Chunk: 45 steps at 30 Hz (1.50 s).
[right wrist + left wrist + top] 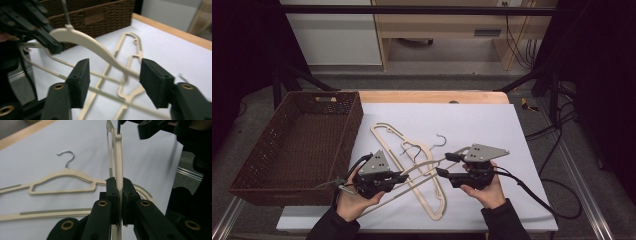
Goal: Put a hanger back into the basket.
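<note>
A cream hanger (pixel 424 164) is lifted over the white sheet between my two grippers. My left gripper (pixel 404 176) is shut on it; in the left gripper view the pads (pixel 112 192) pinch its arm (pixel 119 170) edge-on. My right gripper (pixel 443 165) faces it from the right, open. In the right gripper view that gripper (pixel 116 80) has its pads well apart, and the hanger's arm (pixel 100 51) runs through the gap without touching either pad. Two more cream hangers (pixel 412 185) lie crossed on the sheet below, one with a silver hook (pixel 66 157).
A brown wicker basket (pixel 354 125) stands at the left edge of the white sheet (pixel 482 125), and its wall (pixel 100 17) rises behind the hangers in the right gripper view. The wooden table edge (pixel 432 96) runs along the back. Black cables trail off to the right.
</note>
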Each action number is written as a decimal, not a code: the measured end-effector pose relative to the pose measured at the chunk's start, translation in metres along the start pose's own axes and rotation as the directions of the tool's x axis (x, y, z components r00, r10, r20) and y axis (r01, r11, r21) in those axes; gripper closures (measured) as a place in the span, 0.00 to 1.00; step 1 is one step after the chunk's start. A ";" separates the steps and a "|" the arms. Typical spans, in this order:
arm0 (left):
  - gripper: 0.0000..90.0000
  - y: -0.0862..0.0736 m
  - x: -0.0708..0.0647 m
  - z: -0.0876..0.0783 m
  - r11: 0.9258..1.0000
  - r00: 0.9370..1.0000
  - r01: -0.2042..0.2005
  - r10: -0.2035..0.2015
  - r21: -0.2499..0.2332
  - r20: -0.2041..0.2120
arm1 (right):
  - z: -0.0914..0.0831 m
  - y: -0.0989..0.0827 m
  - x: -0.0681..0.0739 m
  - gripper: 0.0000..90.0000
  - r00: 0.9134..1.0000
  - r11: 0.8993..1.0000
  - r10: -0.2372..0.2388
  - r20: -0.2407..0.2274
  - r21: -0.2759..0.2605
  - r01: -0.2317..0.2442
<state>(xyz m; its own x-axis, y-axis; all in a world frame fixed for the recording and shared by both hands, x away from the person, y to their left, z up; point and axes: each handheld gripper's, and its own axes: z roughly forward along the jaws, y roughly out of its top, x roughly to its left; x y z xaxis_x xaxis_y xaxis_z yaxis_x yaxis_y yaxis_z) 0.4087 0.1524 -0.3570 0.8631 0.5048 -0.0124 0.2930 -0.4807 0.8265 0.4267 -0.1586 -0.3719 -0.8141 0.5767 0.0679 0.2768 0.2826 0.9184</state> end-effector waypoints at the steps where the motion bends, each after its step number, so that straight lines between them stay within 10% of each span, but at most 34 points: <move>1: 0.96 0.001 0.001 -0.003 1.000 1.000 0.003 -0.003 -0.004 -0.012 | -0.004 -0.002 -0.003 0.39 1.000 1.000 0.015 0.024 -0.013 -0.015; 10: 0.96 0.019 0.013 -0.041 0.995 0.993 0.050 -0.058 -0.084 -0.102 | -0.026 -0.016 -0.016 0.15 0.985 0.997 0.070 0.159 -0.046 -0.064; 23: 0.96 0.053 0.042 -0.106 0.989 0.982 0.000 -0.028 -0.149 -0.187 | -0.054 -0.029 -0.032 0.05 0.945 0.985 0.157 0.286 -0.114 -0.129; 28: 0.96 0.054 0.065 -0.123 0.985 0.981 0.018 -0.050 -0.170 -0.186 | -0.058 -0.033 -0.036 0.04 0.940 0.984 0.167 0.297 -0.108 -0.141; 45: 0.96 0.025 0.146 -0.157 0.990 0.951 0.054 -0.091 -0.131 -0.295 | -0.056 -0.037 -0.040 0.04 0.935 0.984 0.174 0.308 -0.098 -0.150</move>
<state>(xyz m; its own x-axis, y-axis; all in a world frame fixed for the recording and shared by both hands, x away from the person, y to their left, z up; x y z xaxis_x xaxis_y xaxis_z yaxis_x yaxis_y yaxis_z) 0.4777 0.3270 -0.2496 0.6728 0.7355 0.0793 0.2826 -0.3546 0.8913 0.4205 -0.2348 -0.3866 -0.5559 0.8248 0.1028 0.3447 0.1163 0.9315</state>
